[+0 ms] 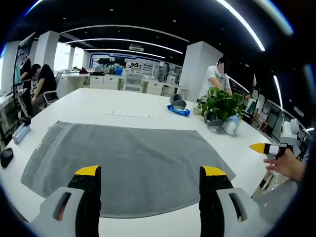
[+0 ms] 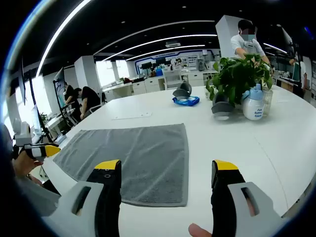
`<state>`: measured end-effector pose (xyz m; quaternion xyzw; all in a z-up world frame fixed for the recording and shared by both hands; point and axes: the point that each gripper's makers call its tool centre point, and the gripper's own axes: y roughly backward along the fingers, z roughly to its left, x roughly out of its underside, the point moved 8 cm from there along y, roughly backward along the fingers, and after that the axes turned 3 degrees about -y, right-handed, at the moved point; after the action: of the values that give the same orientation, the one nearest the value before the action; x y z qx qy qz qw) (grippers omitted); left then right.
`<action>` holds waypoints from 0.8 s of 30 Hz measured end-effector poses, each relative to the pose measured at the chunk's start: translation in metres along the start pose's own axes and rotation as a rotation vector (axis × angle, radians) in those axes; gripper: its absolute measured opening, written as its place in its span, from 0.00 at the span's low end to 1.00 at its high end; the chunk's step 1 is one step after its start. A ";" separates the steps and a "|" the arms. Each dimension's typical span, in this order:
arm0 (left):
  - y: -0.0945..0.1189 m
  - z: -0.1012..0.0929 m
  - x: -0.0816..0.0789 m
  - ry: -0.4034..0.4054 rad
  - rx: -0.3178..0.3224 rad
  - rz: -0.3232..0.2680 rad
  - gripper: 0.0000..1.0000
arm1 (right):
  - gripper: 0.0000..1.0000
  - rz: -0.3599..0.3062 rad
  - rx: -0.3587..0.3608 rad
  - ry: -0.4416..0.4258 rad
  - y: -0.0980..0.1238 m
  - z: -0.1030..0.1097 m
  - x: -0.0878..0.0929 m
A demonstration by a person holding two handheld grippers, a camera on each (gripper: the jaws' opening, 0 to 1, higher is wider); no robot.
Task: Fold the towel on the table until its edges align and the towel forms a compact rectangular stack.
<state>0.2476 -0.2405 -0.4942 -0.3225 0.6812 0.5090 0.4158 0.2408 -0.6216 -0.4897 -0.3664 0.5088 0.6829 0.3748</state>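
the grey towel point(image 1: 128, 165) lies flat and unfolded on the white counter point(image 1: 98, 106), both the left tool point(image 1: 148, 180) and right tool point(image 2: 167, 173) wide and empty, so uneven corner pinches could skew the fold.

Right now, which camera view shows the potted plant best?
The right gripper view: the potted plant sits large and sharp beside a white bottle, leaves distinct. In the left gripper view the same plant is smaller, off toward the right edge, with less detail.
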 end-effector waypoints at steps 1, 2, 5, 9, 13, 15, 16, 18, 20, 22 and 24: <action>0.000 0.000 0.001 -0.002 0.000 0.004 0.84 | 0.74 0.000 0.000 -0.001 0.000 0.000 0.000; 0.000 0.000 0.001 -0.003 0.000 0.005 0.84 | 0.74 0.001 0.002 -0.002 0.000 0.000 0.000; 0.000 -0.001 0.001 -0.005 0.003 0.008 0.84 | 0.74 -0.004 0.002 -0.007 0.000 -0.001 0.000; 0.000 -0.001 0.001 -0.007 0.003 0.006 0.84 | 0.74 -0.002 0.005 -0.006 0.000 -0.001 0.000; 0.000 -0.001 0.001 -0.007 0.003 0.004 0.84 | 0.74 -0.005 0.005 -0.008 0.001 0.000 0.000; 0.000 -0.001 0.001 -0.004 0.004 0.004 0.84 | 0.74 -0.003 0.005 -0.007 0.001 0.000 0.000; 0.000 -0.001 0.001 -0.004 0.003 0.005 0.83 | 0.74 -0.004 0.005 -0.007 0.001 0.000 0.000; 0.000 -0.001 0.001 -0.005 0.004 0.005 0.83 | 0.74 -0.003 0.007 -0.007 0.001 0.000 0.000; -0.001 -0.001 0.001 -0.006 0.005 0.007 0.83 | 0.74 -0.001 0.008 -0.007 0.001 0.000 0.000; -0.001 -0.001 0.001 -0.008 0.006 0.007 0.83 | 0.74 -0.001 0.007 -0.008 0.001 0.000 0.000; -0.001 -0.001 0.001 -0.007 0.006 0.006 0.83 | 0.74 0.005 0.007 -0.005 0.000 0.000 0.001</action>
<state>0.2473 -0.2419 -0.4952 -0.3174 0.6823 0.5093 0.4176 0.2401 -0.6213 -0.4907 -0.3620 0.5111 0.6832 0.3755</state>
